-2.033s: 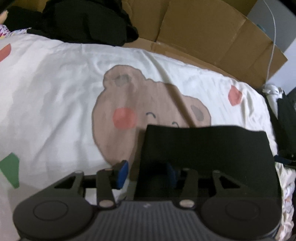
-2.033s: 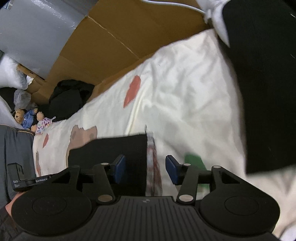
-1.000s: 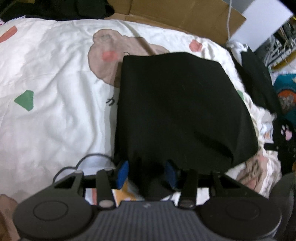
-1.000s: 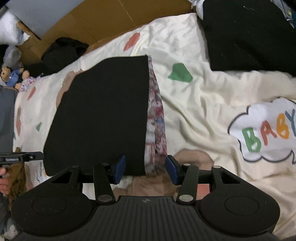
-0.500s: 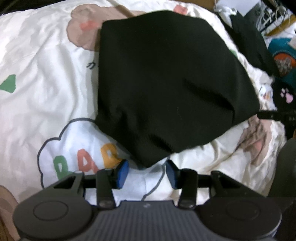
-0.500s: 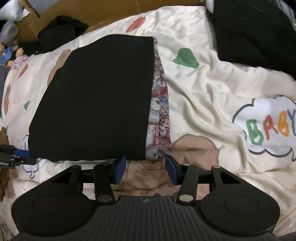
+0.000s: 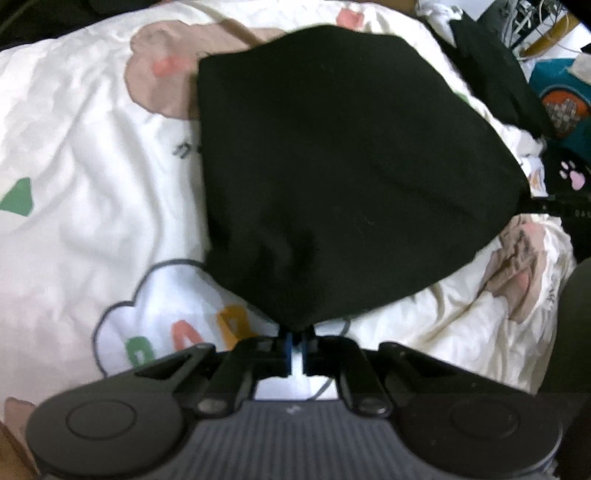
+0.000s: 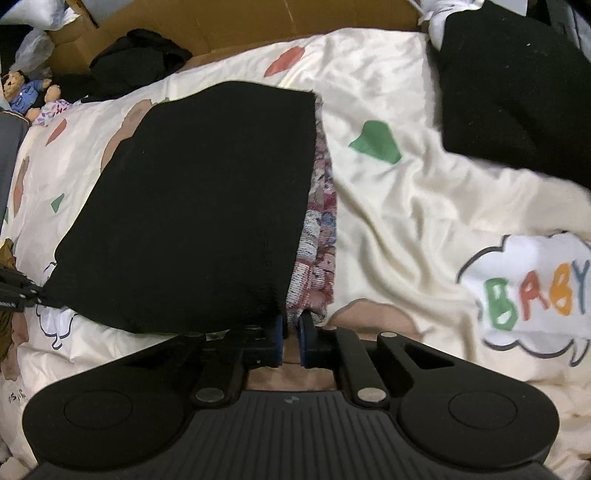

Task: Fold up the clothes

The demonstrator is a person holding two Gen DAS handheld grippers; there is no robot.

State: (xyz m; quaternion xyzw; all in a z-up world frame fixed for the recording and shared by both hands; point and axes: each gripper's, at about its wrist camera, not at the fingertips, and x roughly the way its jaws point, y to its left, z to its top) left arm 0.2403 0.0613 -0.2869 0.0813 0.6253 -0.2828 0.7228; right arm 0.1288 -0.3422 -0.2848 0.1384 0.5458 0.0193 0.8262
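Black garment (image 7: 343, 166) in both tongs

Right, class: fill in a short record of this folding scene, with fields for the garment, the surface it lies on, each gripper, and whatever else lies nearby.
garment: black garment, lying flat, patterned fabric strip along its right edge
surface: cream bedsheet with bear, cloud and BABY prints
left gripper: shut on the garment's near left corner
right gripper: shut on the near right corner
nearby: second black garment; teddy bear; cardboard
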